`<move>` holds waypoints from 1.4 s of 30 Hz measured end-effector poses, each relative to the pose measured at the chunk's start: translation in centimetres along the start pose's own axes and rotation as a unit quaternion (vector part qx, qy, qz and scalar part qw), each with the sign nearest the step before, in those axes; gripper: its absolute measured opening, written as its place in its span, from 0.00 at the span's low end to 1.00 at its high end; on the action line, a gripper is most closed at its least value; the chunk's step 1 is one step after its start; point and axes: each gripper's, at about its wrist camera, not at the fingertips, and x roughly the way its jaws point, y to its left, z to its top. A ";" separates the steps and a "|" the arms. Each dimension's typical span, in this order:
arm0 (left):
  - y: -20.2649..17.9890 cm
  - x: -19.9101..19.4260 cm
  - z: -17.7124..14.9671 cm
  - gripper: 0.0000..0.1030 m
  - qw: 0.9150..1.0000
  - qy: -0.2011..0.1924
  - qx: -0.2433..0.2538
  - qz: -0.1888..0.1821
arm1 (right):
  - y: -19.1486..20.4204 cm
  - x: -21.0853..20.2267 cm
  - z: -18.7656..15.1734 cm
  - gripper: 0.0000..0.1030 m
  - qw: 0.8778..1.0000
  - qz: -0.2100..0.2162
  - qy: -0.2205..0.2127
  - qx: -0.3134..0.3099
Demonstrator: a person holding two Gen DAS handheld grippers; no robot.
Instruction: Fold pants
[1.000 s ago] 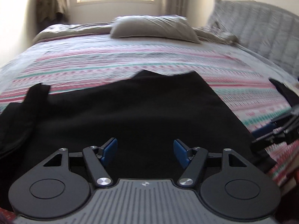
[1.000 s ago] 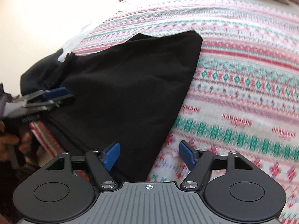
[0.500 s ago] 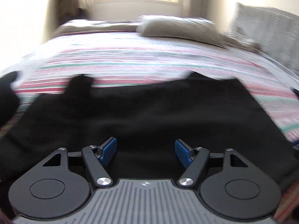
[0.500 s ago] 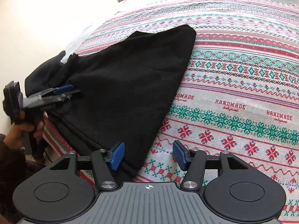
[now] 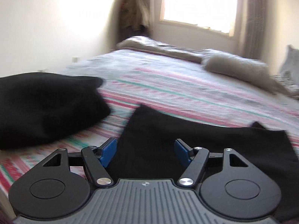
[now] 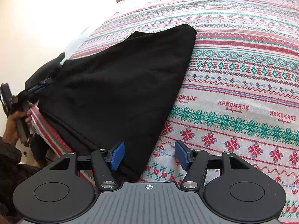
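Right gripper (image 6: pixel 148 155) pointed steeply down at the near edge of the bed, blue pads (image 6: pixel 116 155) apart and opening; the near corner of the pants (image 6: pixel 119 93) sat between them, not pinched, left pad over the black cloth, right pad over the bedspread (image 6: pixel 243 85). Pants lay flat, black, folded into a wedge running from that corner up and away across the patterned bedspread.

Left gripper (image 5: pixel 144 152) tilted gently downward, jaws wide, nothing held; its pads (image 5: pixel 108 152) hovered over the pants (image 5: pixel 186 141) edge, contact unclear, view blurred. In the right wrist view the left gripper (image 6: pixel 44 83) showed side-on at the far left end of the pants, held by a hand (image 6: pixel 17 119) wrapped round its handle, dark sleeve (image 6: pixel 9 160) below.

Further out, a second black pile (image 5: pixel 43 110) sat on the bedspread left of the pants, apart from them. Beyond, a pillow (image 5: pixel 235 65), rumpled blanket (image 5: pixel 157 46), then the bright window (image 5: pixel 198 1) with a curtain (image 5: pixel 248 16).
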 end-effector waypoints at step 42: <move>-28.1 -0.1 -13.6 0.30 0.933 -0.013 0.308 -0.184 | -4.9 3.6 5.6 0.44 0.990 0.093 -0.047 0.096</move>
